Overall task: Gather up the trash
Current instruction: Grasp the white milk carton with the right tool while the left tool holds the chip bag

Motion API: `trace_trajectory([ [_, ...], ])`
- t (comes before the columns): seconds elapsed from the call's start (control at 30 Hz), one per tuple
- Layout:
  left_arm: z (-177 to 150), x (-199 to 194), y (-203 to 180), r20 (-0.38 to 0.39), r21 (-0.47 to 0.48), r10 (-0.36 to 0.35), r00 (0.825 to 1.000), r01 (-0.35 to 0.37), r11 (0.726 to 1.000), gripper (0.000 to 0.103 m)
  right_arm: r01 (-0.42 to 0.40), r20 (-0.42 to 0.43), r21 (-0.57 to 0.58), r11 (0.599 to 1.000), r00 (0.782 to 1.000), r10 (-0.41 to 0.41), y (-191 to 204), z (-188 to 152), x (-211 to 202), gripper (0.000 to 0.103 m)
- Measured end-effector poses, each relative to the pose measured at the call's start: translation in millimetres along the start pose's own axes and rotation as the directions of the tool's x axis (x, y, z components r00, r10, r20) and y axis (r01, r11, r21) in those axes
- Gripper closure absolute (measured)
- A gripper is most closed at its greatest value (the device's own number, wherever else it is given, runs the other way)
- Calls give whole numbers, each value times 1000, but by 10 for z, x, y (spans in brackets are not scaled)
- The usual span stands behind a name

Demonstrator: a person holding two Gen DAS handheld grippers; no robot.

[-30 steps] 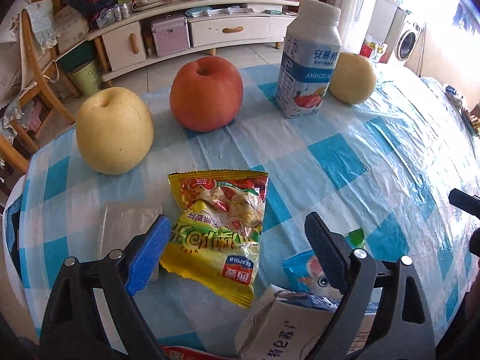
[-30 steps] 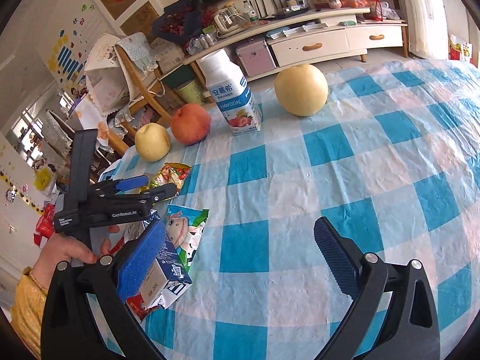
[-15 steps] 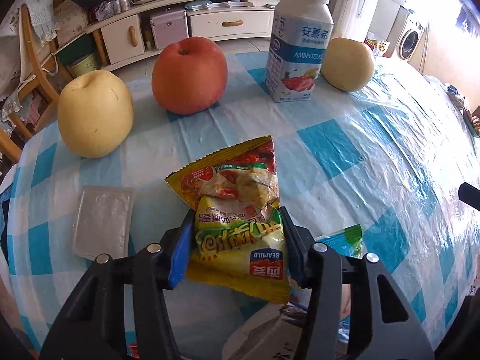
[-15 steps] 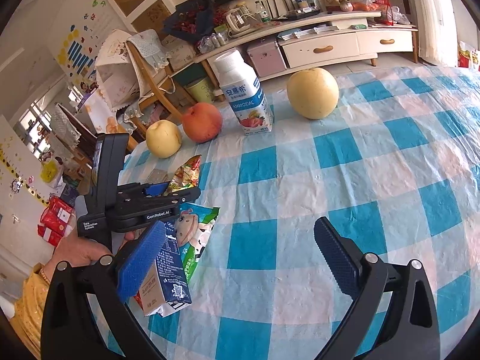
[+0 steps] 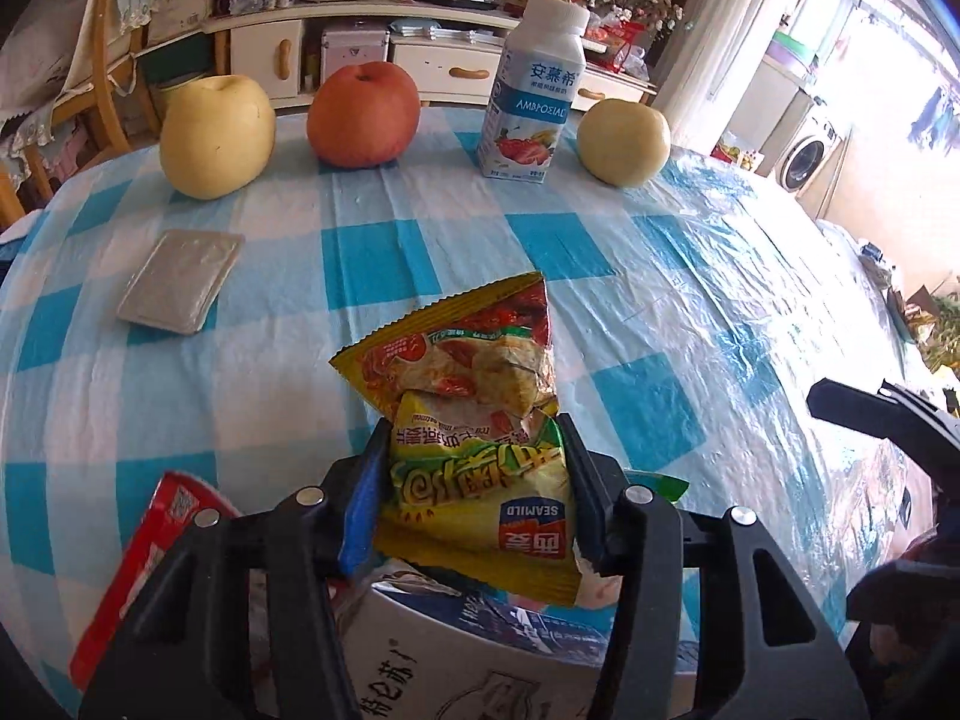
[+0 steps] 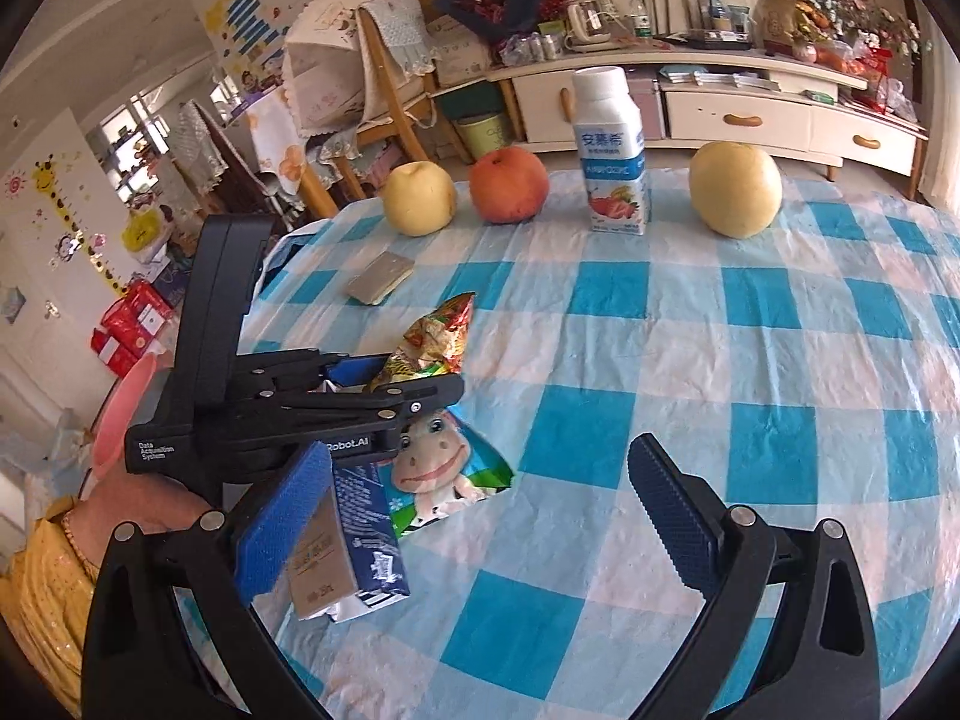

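My left gripper is shut on a yellow-and-red snack wrapper and holds it above the checked table; it also shows in the right wrist view. Below it lie a flattened blue-white milk carton, a blue cartoon wrapper and a red packet. A flat grey foil packet lies further left. My right gripper is open and empty, low over the table, beside the carton.
At the far edge of the table stand a yellow pear, a red apple, an upright yogurt bottle and a second pear. A chair and a low cabinet stand beyond. A pink bin rim shows left.
My left gripper closed on the snack wrapper and lifted it off the table, pulling back toward me. My right gripper stayed open and shifted slightly.
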State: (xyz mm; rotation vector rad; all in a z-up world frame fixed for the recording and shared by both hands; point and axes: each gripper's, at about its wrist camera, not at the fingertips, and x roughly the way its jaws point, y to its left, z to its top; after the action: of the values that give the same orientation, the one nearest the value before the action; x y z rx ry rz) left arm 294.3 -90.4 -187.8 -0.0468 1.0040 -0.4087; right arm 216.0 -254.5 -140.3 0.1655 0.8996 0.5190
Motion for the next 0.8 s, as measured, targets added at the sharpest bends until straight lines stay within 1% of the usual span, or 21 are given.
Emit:
trace_trajectory([
  [0.07,-86,-113,24,31,-39,-4,1000,5,999,49,-37,-8,-39,999,999,37,101,-60,-11,5],
  [0.17,-192,-307,112,85,-96,17,996,-9,995,49,-80,-21,-111,991,997,78,304,-164,7,5],
  [0.2,-231,-390,161,105,-121,26,994,-13,993,49,-82,-27,-144,986,997,79,383,-203,28,5],
  [0.33,-384,-719,306,166,-189,44,985,-12,982,49,-43,-38,-292,955,999,33,679,-352,136,7],
  [0.4,-448,-873,350,194,-207,56,979,-15,978,49,-28,-44,-372,928,999,13,815,-421,199,8],
  [0.5,-566,-1074,435,229,-234,85,970,-31,972,49,29,-25,-467,884,999,-46,926,-483,312,9],
  [0.6,-712,-1245,543,265,-270,95,960,-20,963,49,67,-8,-490,869,997,-81,902,-455,405,9],
  [0.73,-819,-1366,723,284,-292,91,954,-4,957,49,90,-1,-491,867,995,-104,834,-384,506,9],
  [0.8,-849,-1394,807,295,-301,88,951,5,953,49,81,-12,-478,875,995,-98,805,-359,554,9],
])
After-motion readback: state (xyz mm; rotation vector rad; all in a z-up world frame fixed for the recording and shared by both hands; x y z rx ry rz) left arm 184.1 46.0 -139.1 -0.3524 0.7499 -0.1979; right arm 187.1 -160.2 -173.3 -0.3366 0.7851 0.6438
